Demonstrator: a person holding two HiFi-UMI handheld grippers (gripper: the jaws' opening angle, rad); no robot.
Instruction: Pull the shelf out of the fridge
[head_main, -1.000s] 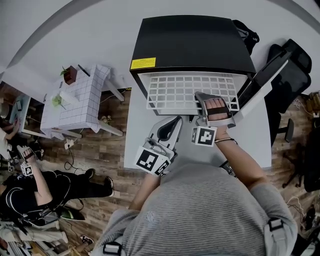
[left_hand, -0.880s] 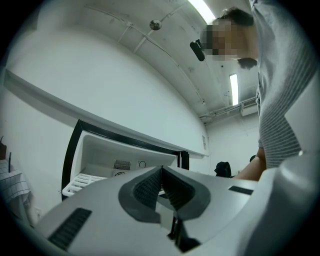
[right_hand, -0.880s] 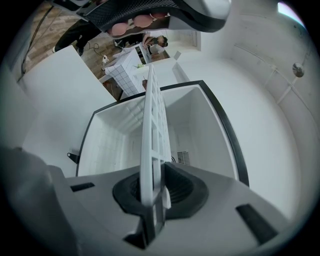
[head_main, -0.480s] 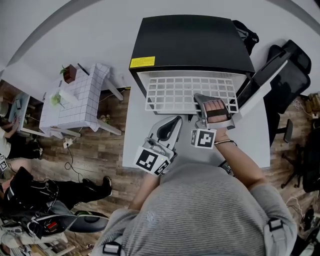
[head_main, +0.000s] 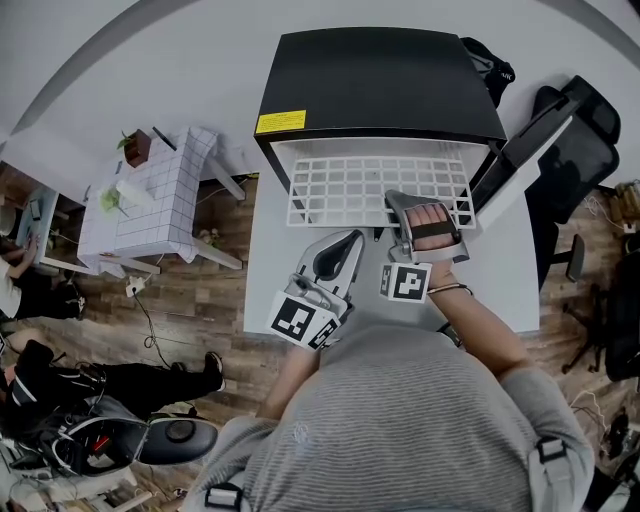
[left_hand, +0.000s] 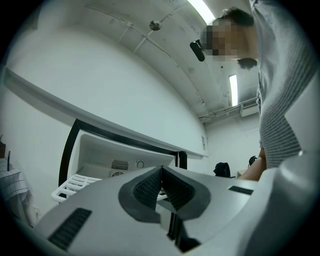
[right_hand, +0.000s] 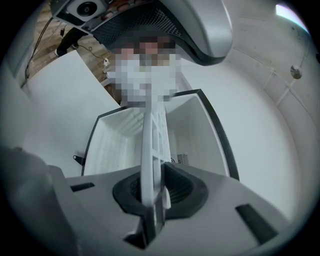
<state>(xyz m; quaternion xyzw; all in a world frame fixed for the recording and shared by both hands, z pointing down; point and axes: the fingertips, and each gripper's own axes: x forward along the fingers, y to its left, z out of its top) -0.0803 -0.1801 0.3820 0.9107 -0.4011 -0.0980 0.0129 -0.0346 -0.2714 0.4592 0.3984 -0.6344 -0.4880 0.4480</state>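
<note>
Indoors, fridge (head_main: 380, 80) on white table (head_main: 268, 290), wood floor (head_main: 185, 295).

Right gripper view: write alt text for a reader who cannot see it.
The right gripper is clamped on the edge of a white wire shelf, which is seen edge-on down the middle of the picture. The shelf runs back into an open fridge with a white interior and a dark frame.

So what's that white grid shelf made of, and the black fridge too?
The shelf looks like white plastic or coated wire: thin, matte bars in an open grid. The fridge seems painted metal outside, smooth black with a soft sheen; its white inside looks like plastic.
</note>
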